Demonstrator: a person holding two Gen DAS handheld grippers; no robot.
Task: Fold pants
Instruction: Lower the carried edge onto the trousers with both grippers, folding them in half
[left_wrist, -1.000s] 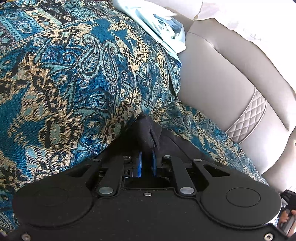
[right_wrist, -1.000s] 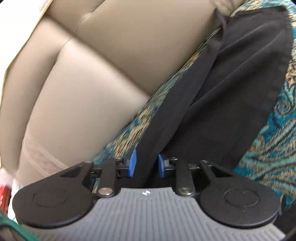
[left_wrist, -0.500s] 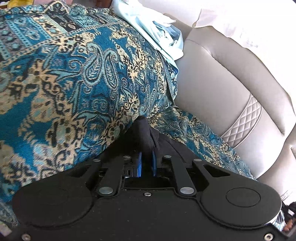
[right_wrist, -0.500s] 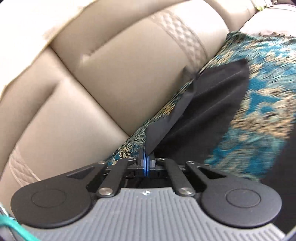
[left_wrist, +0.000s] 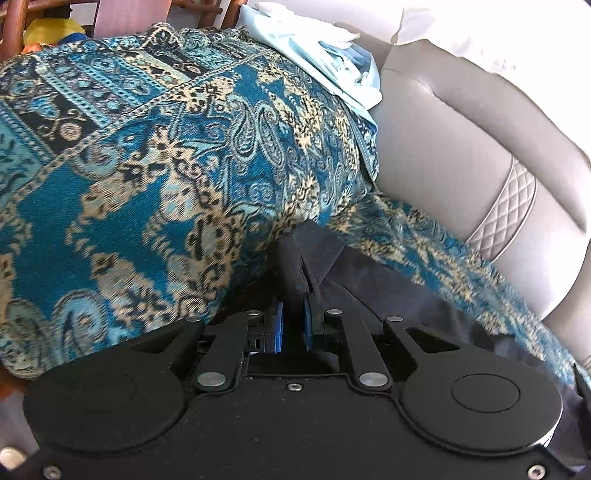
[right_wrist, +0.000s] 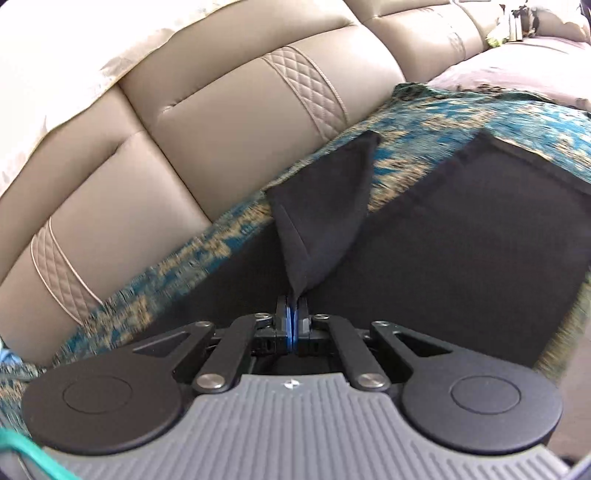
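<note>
Black pants (right_wrist: 461, 236) lie spread on a blue paisley throw (right_wrist: 424, 122) over a beige sofa. My right gripper (right_wrist: 293, 321) is shut on one edge of them, and a pinched flap (right_wrist: 328, 210) of the cloth stands lifted above the flat part. In the left wrist view my left gripper (left_wrist: 293, 325) is shut on a bunched fold of the same black pants (left_wrist: 295, 258), held close to the throw-covered armrest (left_wrist: 166, 166). More black cloth (left_wrist: 424, 291) trails off to its right along the seat.
The beige leather backrest (right_wrist: 221, 122) with quilted strips runs behind the seat. Light blue folded clothes (left_wrist: 332, 62) sit on top of the armrest. Wooden chair legs and something yellow (left_wrist: 51, 31) show beyond it. A pinkish cover (right_wrist: 517, 62) lies farther along the sofa.
The right gripper shut on the pants' edge, then swung along the seat lifting it into a raised flap. The left gripper shifted slightly with its fold, still shut.
</note>
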